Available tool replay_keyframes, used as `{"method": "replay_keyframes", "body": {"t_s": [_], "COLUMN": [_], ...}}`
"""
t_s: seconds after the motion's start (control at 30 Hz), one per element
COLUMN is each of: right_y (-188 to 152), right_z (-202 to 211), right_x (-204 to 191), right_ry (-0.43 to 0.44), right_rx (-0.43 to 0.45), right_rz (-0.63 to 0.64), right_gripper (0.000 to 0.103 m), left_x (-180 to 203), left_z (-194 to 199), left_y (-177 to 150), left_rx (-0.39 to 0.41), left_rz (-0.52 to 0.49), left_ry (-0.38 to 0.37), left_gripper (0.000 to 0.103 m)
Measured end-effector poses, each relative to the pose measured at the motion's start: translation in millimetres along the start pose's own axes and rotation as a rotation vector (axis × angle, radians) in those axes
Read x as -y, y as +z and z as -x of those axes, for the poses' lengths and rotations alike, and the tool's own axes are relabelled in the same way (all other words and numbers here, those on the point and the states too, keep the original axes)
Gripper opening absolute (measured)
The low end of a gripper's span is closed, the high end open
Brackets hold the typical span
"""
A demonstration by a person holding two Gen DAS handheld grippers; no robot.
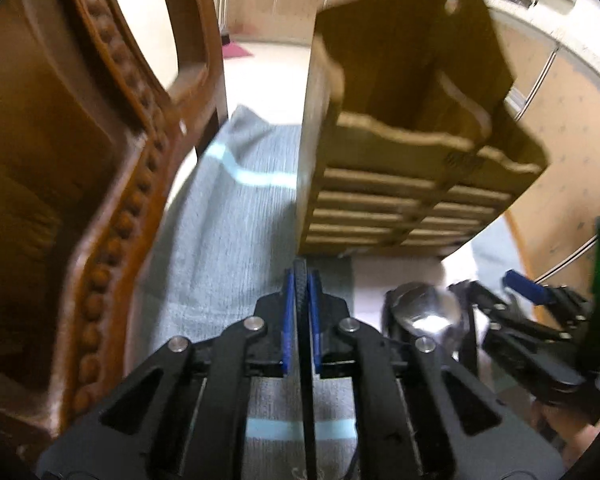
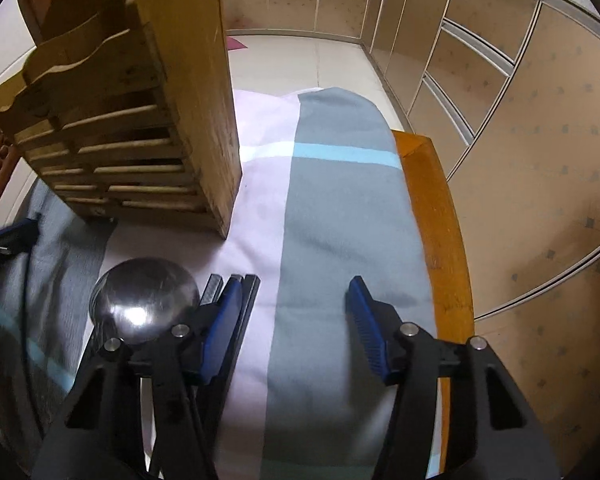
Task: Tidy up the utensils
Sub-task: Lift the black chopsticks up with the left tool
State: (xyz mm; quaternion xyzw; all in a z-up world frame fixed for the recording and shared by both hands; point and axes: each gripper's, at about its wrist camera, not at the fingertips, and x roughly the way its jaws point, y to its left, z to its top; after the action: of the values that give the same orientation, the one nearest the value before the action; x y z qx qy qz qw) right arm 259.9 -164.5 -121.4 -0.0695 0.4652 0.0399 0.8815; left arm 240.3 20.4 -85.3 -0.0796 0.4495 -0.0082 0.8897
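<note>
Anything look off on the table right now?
Nothing spilled or broken. The wooden rack stands upright on the cloth; the ladle and dark utensils lie loose in front of it, not yet racked.

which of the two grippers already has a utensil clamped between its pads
The left gripper: its blue pads are shut on a thin black utensil handle. The right gripper stands open, nothing between its pads.

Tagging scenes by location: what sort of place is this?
Likely a home kitchen or dining area. A cloth-covered table holds a wooden utensil rack and a metal ladle; a carved wooden chair stands beside it, with cabinet fronts along the wall.
</note>
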Motion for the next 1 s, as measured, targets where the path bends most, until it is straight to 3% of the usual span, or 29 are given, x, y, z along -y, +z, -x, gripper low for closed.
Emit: {"method": "replay_keyframes", "body": {"t_s": [0.37,0.43,0.5,0.6,0.83,1.0], "right_y": [-3.1,-2.5,-2.1,-0.9,4.8,-13.7], "right_z": [-4.1,-3.5,-2.6,0.2,71.8,138.0], "right_x": [-8.3,-12.5,-15.6,-6.2,18.5,38.3], "right_ry": [-0.034,-0.016,0.042,0.106,0.243,0.315], "right_rx": [-0.053,-0.053,-0.061,-0.06,0.13,0.264], "right_rz": [0.028,0.037,0.033,-0.015,-0.066,-0.073], "right_gripper": [0.051,0.042,0.012,0.01,0.007,0.007], "left_x": [-0.6,-4.7,-3.0,-5.9,-2.7,2.4], "left_z": [61.1,75.2,85.6,95.9,123.1,158.8], "left_y": [10.7,16.0,15.5,16.8,7.6,-6.6], "left_rx": [0.232,0.257,0.273,0.292,0.344,0.382], "left_rz": [-0.013,-0.015,-0.021,-0.028,-0.053,-0.075], "left_ry": [-0.037,-0.041,-0.044,-0.045,-0.068,-0.09], "left_gripper": [0.007,0.007,0.007,0.007,0.007,0.007]}}
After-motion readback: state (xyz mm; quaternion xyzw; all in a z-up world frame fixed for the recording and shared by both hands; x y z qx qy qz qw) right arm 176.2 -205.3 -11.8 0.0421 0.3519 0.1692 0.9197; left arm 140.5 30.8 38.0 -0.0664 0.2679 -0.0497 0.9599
